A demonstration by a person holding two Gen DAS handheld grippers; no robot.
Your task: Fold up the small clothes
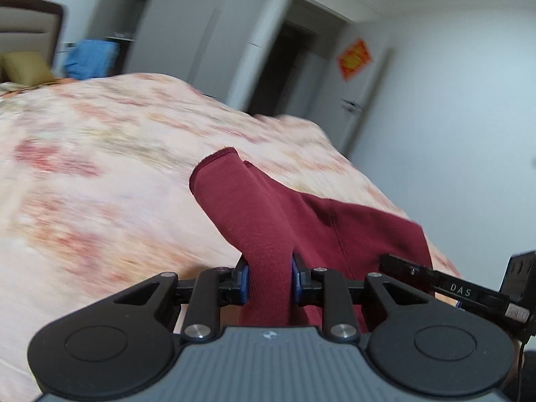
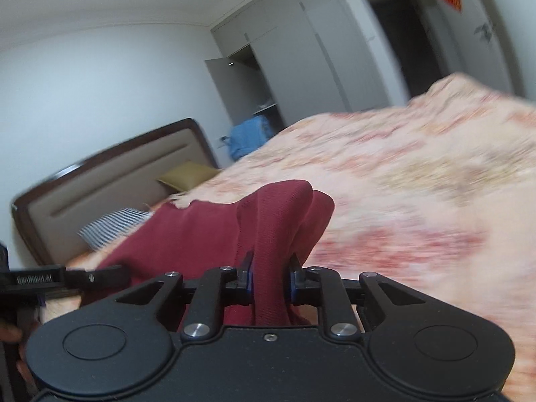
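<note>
A dark red knit garment [image 1: 254, 207] is held up above the bed. My left gripper [image 1: 269, 281] is shut on a ribbed edge of it, with a cuff-like end sticking up past the jaws. The rest of the cloth spreads to the right toward the other gripper's body [image 1: 469, 289]. My right gripper [image 2: 270, 279] is shut on another bunched part of the same garment [image 2: 268, 221], which spreads left toward the left gripper's body [image 2: 50, 279]. The cloth hangs between the two grippers.
The bed's pink floral cover [image 1: 100, 167] fills the space below. A padded headboard [image 2: 100, 181], a yellow pillow [image 2: 187, 174] and a striped pillow [image 2: 114, 224] are at its head. A blue item [image 2: 248, 135], grey wardrobes [image 2: 301, 53] and a dark doorway [image 1: 281, 70] stand beyond.
</note>
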